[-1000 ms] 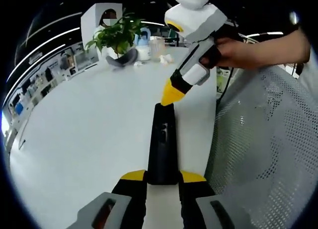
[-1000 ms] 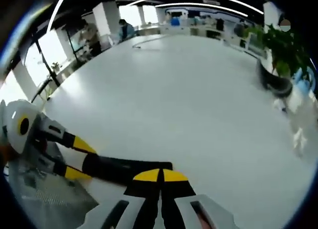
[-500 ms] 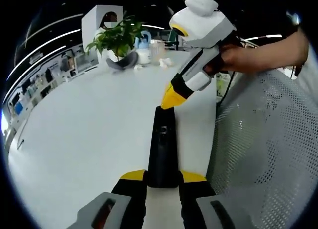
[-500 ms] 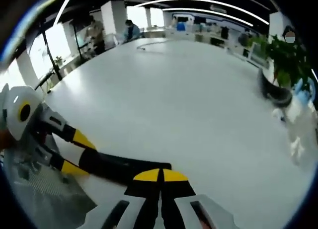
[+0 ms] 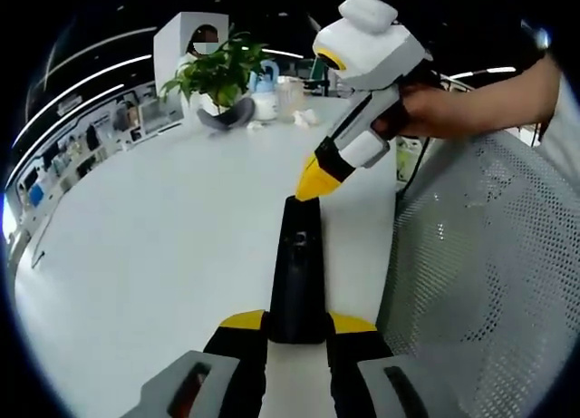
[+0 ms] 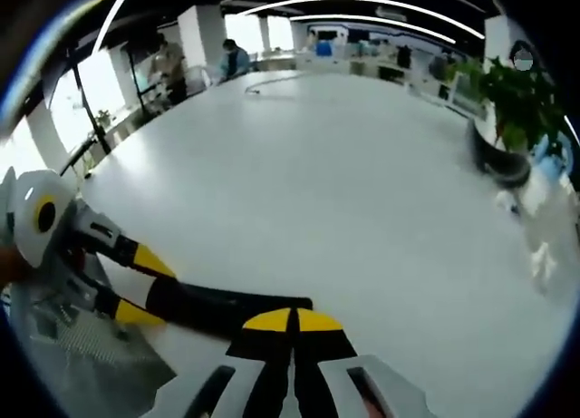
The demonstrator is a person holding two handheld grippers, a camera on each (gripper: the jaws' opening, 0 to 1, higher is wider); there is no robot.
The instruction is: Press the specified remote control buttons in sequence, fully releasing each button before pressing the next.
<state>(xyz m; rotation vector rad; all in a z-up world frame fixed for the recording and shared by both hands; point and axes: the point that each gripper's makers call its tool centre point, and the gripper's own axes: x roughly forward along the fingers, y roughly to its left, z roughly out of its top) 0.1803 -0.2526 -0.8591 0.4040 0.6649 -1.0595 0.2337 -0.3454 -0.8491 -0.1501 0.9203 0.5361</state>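
Lying lengthwise along the left gripper's line of sight, the black remote control (image 5: 297, 273) is being held by its near end between the yellow-tipped jaws of the left gripper (image 5: 296, 325), just above the white table (image 5: 154, 255). Its long axis is running straight away from that gripper, button face up. At the remote's far end, the right gripper (image 5: 308, 184) is pointing down with its jaws pressed together into one yellow point, gripping nothing, and whether that tip is touching the remote or hovering just over it cannot be told. In the right gripper view, the remote (image 6: 217, 305) is stretching from the right gripper's closed tip (image 6: 292, 320) toward the left gripper (image 6: 136, 286). Judging from this, the right gripper is serving as the pressing tool, nearer the far-end buttons. Beyond the remote, a potted plant (image 5: 217, 69) is standing in its dark pot, well apart. Beside the remote, a white mesh surface (image 5: 480, 255) is adjoining the table edge.
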